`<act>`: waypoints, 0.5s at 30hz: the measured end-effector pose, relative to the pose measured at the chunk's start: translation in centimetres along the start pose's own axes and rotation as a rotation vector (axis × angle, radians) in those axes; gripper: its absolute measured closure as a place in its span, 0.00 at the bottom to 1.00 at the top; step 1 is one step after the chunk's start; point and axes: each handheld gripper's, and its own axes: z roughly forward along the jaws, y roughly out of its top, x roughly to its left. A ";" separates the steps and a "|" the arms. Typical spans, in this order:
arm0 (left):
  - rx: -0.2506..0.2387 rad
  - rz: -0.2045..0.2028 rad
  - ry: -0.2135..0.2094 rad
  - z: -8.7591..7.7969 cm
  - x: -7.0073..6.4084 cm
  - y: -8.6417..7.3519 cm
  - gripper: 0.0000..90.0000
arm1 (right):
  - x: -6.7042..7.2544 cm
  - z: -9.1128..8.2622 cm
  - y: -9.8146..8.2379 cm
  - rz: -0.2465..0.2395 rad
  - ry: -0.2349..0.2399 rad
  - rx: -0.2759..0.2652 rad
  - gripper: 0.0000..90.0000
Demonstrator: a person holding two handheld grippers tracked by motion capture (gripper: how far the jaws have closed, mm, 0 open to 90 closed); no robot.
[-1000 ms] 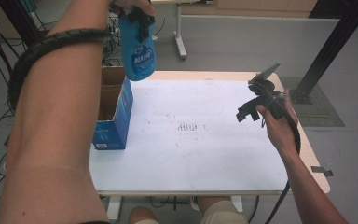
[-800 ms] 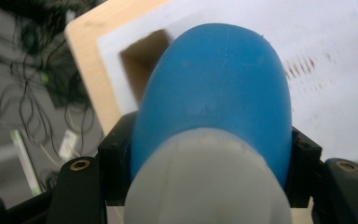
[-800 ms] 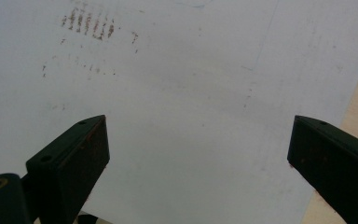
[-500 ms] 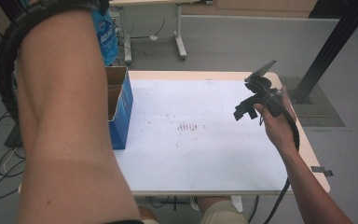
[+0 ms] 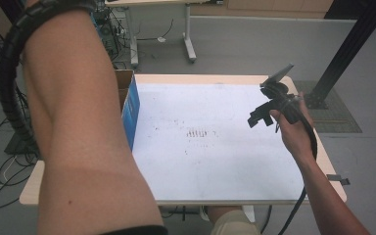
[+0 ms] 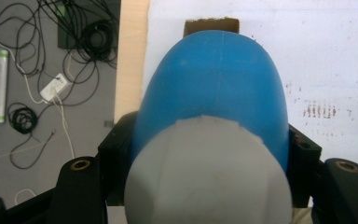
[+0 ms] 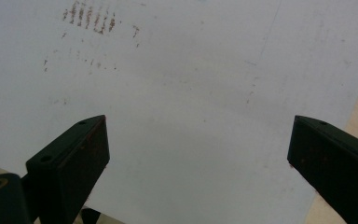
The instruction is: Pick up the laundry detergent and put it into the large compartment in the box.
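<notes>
I am holding a blue bottle (image 6: 214, 88) with a pale grey cap in the left tongs (image 6: 205, 158), the jaws pinching its body from both sides just behind the cap, so the bottle is hanging high in the air, cap towards the camera, above the left edge of the desk (image 5: 225, 205) and the open cardboard box (image 5: 127, 105) with its blue side. In the high view my left forearm is blocking most of that side, so I am judging the drop-off spot mainly from the left gripper view, where a bit of brown box flap (image 6: 212, 24) is peeking out past the bottle.

What I am worrying about: the grip is sitting near one end of a smooth, rounded body, so the bottle could be swinging or sliding out if I tilt the wrist quickly. From this height a fall could be bouncing it off the desk onto the floor with its cables. Lowering half-blind, I could also be clipping the box wall and shoving it off the edge.

The right tongs (image 7: 198, 140) are spread wide and empty, hovering over the white sheet (image 7: 191, 70) at the right side.
</notes>
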 end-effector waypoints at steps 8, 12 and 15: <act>0.001 -0.016 -0.004 1.2 0.5 -0.2 0.41 | 0.0 0.0 -0.1 -0.002 0.002 -0.003 0.06; 0.005 -0.021 -0.007 1.9 0.8 -0.1 0.41 | 0.0 0.1 -0.2 0.004 0.001 -0.002 0.06; 0.008 -0.022 -0.008 2.3 0.9 -0.1 0.41 | -0.1 0.2 -0.2 0.006 0.000 -0.001 0.06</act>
